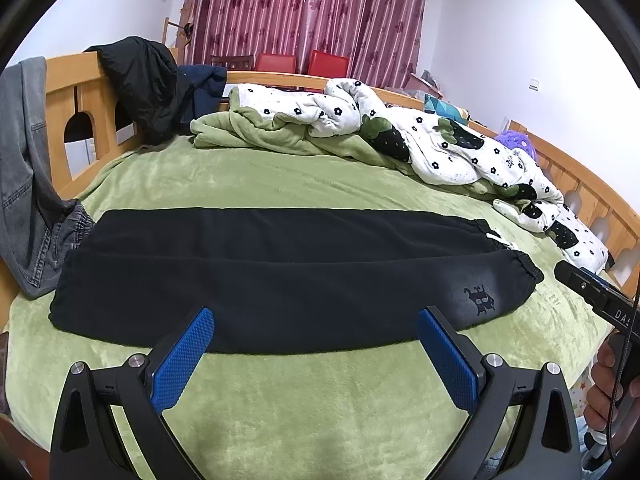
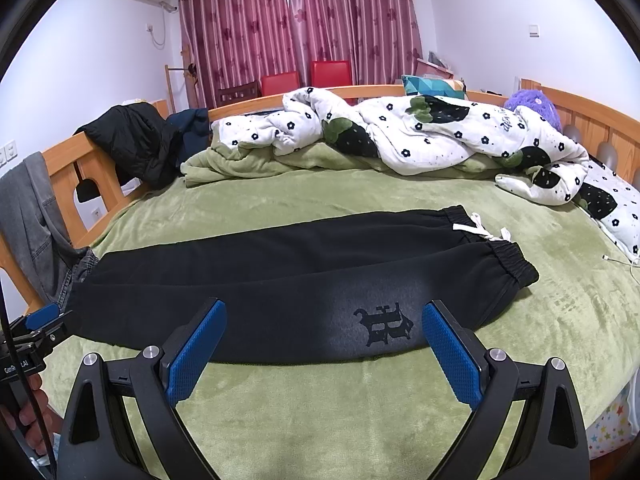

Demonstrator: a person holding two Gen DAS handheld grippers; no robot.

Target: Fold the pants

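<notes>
A bedroom with striped maroon curtains [image 1: 304, 12] at 12 o'clock; a wooden-framed bed carries a green fleece blanket [image 1: 320, 392] that serves as the working surface.

The black pants [image 1: 280, 276] lie flat across the middle of the blanket, already doubled lengthwise so that one leg rests on the other. The elastic waistband [image 2: 508, 260] and white drawstring [image 2: 484, 230] point toward 3 o'clock, the cuffs toward 9 o'clock, and a dark printed emblem [image 2: 386, 324] faces up near the waist. Laid out long and smooth like this, the garment appears ready for a crosswise fold that brings one end over the other.

The left hand-held gripper [image 1: 316, 356] hangs just short of the pants' near edge, toward the leg half, blue pads spread wide with nothing between them. The right hand-held gripper [image 2: 324, 348] is likewise spread wide and empty, its pads flanking the emblem from the near side. One tool per half of the garment suggests each will take its own end or edge; neither touches the cloth yet, as far as can be seen.

Outward: a flower-print duvet [image 2: 420, 132] is bunched along the far side from 12 to 2 o'clock, leaving the fold area free. A black jacket [image 1: 140, 84] drapes the footboard at 10 o'clock, and grey jeans [image 1: 24, 168] hang at 9 o'clock, their hem touching the pants' cuff end.
</notes>
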